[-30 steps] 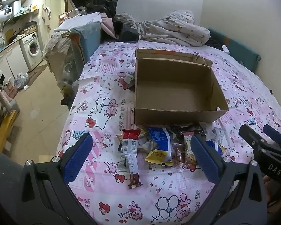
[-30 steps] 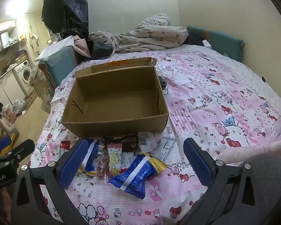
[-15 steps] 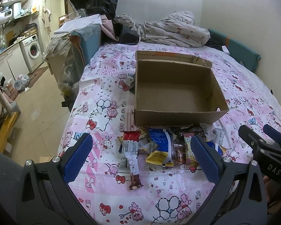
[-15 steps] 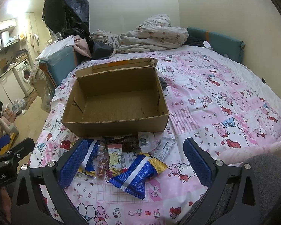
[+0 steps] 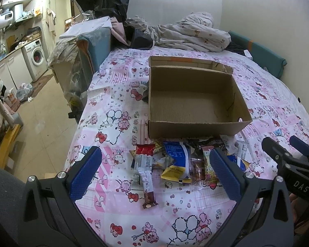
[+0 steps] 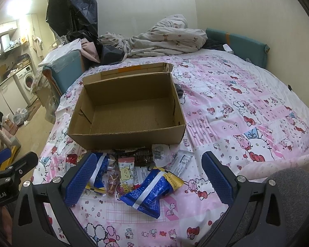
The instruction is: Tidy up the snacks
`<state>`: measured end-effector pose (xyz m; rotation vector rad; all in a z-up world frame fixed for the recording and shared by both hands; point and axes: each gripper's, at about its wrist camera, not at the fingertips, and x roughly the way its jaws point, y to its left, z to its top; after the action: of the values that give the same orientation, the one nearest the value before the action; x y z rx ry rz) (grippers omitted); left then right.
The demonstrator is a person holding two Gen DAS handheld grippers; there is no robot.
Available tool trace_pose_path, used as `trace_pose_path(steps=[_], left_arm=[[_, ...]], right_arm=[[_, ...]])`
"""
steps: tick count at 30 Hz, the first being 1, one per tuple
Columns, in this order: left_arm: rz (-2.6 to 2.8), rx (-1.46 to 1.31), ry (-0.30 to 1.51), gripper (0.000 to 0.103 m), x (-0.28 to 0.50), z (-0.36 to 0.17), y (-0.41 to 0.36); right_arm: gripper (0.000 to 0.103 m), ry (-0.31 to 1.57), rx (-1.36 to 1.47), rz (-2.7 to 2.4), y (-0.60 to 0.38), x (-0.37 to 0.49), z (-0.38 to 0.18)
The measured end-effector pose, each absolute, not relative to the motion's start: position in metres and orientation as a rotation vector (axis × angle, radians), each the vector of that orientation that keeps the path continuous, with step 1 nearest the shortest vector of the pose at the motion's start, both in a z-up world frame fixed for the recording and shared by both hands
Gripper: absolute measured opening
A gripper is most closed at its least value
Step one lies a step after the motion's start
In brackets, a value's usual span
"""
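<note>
Both grippers, left gripper [image 5: 154, 173] & right gripper [image 6: 148, 177], spread wide w/ nothing held, hover over snack pile [image 6: 134, 175] just in front of empty cardboard box [image 6: 129, 138]; packets prob light, crinkly, slippery, so pinch blue bag [image 6: 150, 193] mid-body.

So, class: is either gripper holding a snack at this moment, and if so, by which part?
Nothing is held. The left gripper and right gripper both hang open above the snack pile, with no packet between their fingers.

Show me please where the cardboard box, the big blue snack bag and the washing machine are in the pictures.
cardboard box [image 6: 131, 138]: right wrist view, on its near outer wall.
big blue snack bag [image 6: 148, 193]: right wrist view, on the middle of the bag.
washing machine [image 5: 37, 56]: left wrist view, on its round door.
</note>
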<state>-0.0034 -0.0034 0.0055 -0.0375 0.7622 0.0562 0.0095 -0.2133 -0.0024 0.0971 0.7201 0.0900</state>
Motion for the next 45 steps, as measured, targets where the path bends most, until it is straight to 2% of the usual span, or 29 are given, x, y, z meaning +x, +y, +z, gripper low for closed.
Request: trace_pose_path(steps=[30, 41, 45], left_arm=[[0.054, -0.053, 0.780, 0.103, -0.001, 0.002, -0.001], [0.070, -0.062, 0.791, 0.103, 0.000, 0.003, 0.004], [0.086, -0.079, 0.802, 0.103, 0.003, 0.001, 0.007]], right_arm=[[0.103, 0.717, 0.092, 0.075, -0.212, 0.009, 0.000], [0.103, 0.775, 0.167, 0.130, -0.223, 0.017, -0.002], [0.103, 0.870, 0.247, 0.178, -0.239, 0.032, -0.011]])
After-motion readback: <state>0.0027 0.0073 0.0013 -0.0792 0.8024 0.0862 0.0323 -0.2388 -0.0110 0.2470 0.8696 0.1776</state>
